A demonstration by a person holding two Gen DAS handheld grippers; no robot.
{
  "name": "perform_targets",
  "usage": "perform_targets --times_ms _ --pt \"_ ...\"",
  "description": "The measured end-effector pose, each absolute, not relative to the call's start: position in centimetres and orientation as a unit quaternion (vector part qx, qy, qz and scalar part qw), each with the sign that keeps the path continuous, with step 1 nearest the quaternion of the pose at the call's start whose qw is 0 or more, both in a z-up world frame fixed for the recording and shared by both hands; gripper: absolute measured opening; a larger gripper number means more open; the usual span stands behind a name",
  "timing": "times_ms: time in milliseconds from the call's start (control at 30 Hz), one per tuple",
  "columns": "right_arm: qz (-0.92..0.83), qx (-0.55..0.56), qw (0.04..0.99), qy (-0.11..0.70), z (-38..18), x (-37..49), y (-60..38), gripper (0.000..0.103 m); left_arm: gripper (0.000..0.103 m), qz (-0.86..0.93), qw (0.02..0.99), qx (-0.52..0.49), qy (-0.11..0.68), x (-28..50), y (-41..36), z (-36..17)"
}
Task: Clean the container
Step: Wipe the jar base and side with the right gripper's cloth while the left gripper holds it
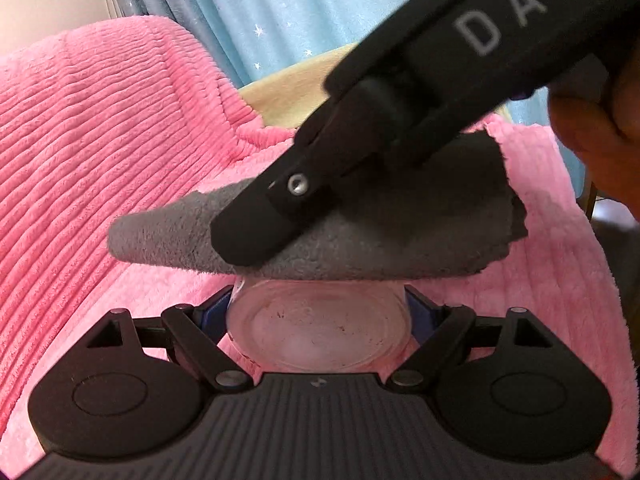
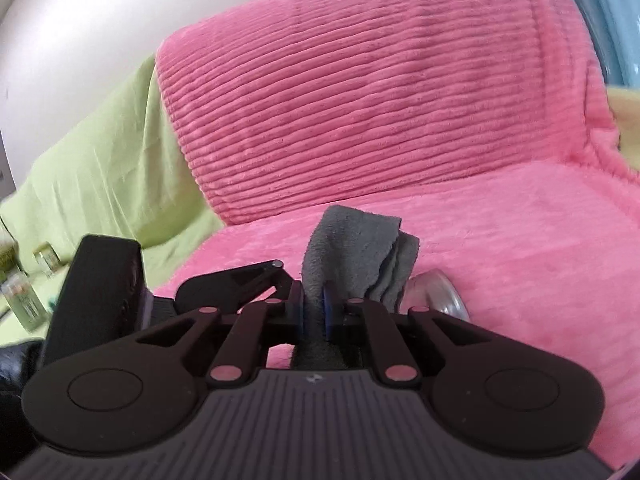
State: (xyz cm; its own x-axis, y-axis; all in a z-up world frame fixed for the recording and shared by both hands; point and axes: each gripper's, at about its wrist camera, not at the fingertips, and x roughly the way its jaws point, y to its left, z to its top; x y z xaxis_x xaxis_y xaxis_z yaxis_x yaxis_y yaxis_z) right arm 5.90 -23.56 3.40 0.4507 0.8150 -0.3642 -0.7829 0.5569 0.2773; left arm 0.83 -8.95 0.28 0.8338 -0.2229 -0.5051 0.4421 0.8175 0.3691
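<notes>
Two grippers met over a pink ribbed blanket (image 1: 100,128) that covered the seat and its back cushion. In the left wrist view, going from left to right, the blanket filled the left side, and at the middle the left gripper (image 1: 319,312) pinched a clear glass container (image 1: 319,330) between its blue pads, the bottom of the container facing the camera with dark specks on it. Just above the container lay a grey cloth (image 1: 192,240), draped across its far end and touching it. The right gripper (image 1: 240,236) came down from the upper right with its black fingers closed on that cloth, and at the far right edge part of a hand (image 1: 592,128) showed. In the right wrist view, a green sheet (image 2: 100,168) with small jars (image 2: 24,296) lay at the left, the right gripper's jaws stood pressed together on the cloth at the centre, and the rounded glass of the container peeked out just right of the cloth.
</notes>
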Motion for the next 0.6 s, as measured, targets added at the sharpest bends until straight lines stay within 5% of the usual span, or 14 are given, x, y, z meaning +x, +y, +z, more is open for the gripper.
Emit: perform_targets --times_ms 233,467,600 --pt "0.384 0.084 0.889 0.233 3.0 8.2 -25.4 0.006 0.086 -0.184 0.928 0.228 0.229 0.9 -9.1 0.5" --pt "0.385 0.089 0.889 0.234 2.9 8.2 -25.5 0.006 0.086 -0.224 0.929 -0.025 0.294 3.3 -4.5 1.1" --pt "0.409 0.084 0.877 0.239 3.2 7.3 -25.3 0.008 0.085 -0.216 0.933 0.016 0.286 2.8 -5.3 1.4"
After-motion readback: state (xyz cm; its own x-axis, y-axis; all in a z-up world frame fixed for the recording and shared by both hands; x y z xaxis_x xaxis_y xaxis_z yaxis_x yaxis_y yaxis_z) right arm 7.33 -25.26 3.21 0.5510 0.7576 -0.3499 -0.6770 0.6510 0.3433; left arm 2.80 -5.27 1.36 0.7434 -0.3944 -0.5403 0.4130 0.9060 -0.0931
